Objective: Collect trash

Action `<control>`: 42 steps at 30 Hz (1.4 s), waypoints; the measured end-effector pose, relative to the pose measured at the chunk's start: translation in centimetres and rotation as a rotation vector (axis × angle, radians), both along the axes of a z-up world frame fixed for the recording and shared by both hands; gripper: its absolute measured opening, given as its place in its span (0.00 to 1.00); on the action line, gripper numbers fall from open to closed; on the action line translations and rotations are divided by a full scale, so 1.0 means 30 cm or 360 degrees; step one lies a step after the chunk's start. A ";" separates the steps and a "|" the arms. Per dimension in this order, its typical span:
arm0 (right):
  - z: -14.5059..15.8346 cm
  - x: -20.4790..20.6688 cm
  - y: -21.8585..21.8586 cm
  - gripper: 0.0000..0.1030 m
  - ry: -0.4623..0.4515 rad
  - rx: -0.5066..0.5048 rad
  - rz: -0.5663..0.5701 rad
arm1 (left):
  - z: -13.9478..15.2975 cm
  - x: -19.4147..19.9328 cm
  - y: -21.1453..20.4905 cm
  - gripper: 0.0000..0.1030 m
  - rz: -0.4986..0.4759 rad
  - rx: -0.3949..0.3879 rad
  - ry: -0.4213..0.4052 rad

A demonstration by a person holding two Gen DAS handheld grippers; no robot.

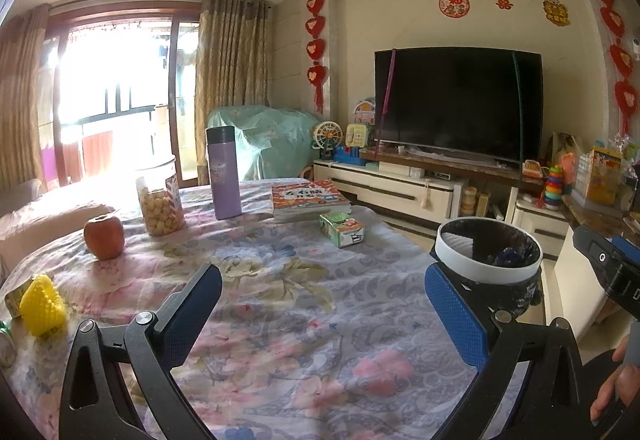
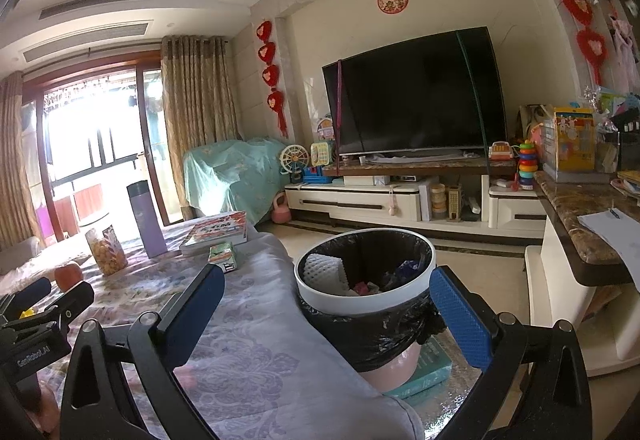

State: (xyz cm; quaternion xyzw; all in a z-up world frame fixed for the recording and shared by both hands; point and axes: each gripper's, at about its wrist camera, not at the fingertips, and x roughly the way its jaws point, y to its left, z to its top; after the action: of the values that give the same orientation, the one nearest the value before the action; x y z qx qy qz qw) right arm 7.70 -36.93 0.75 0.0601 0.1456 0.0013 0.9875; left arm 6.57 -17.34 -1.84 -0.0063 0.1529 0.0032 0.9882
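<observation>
Left gripper [image 1: 323, 304]: fingers spread wide, blue pads apart, holding nothing, above the floral-covered counter [image 1: 280, 312].
Right gripper [image 2: 327, 304]: fingers spread wide, empty; the trash bin [image 2: 365, 304] shows between them, just beyond the counter edge.
Trash bin: white rim, black liner, at 12 o'clock in the right wrist view, 2 o'clock in the left; paper and wrappers lie inside.
Yellow foam net [image 1: 42, 306]: on the counter at 9 o'clock, left of the left fingers, apart from them.
Green carton [image 1: 342, 229]: at 12 o'clock, near the books [image 1: 310, 200].
Also on the counter: apple [image 1: 104, 238], snack jar [image 1: 160, 200], purple flask [image 1: 224, 174].
</observation>
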 end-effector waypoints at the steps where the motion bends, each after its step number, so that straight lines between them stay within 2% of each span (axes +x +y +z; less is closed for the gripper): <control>1: -0.001 0.001 0.001 1.00 0.0001 0.0000 -0.0002 | -0.001 0.001 0.000 0.99 -0.0003 0.0000 0.0001; 42: 0.020 0.013 0.020 1.00 0.0019 0.0008 0.0029 | -0.015 0.027 0.020 0.99 -0.0030 0.0004 0.0016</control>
State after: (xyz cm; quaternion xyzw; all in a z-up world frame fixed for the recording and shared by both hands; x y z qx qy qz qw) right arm 8.10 -36.32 1.35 0.0613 0.1522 0.0104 0.9864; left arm 7.39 -16.75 -2.30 -0.0037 0.1578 -0.0058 0.9875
